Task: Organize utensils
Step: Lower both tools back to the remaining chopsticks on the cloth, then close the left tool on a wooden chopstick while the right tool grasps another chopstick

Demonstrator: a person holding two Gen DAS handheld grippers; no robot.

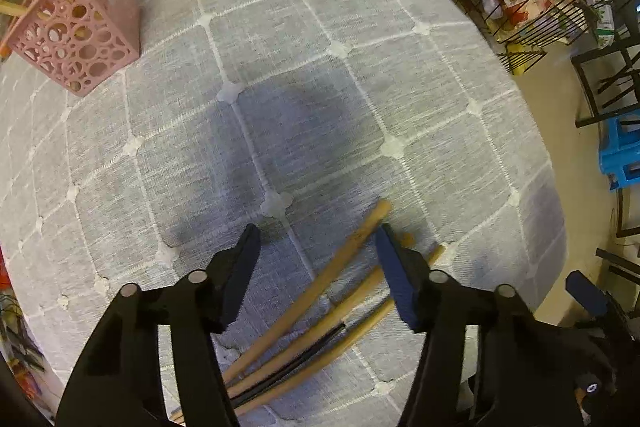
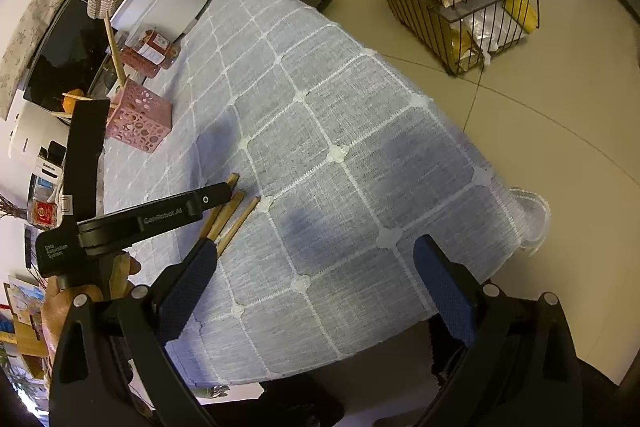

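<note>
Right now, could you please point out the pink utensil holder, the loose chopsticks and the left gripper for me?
pink utensil holder (image 1: 76,39), left wrist view, on its perforated front wall.
loose chopsticks (image 1: 320,291), left wrist view, mid-shaft of the longest stick.
left gripper (image 1: 318,239), left wrist view, midway between its open fingertips.

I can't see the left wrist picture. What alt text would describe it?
An open left gripper hangs over a loose bundle of wooden chopsticks lying on a grey checked tablecloth. A pink perforated holder with a few sticks in it stands at the far left.
</note>
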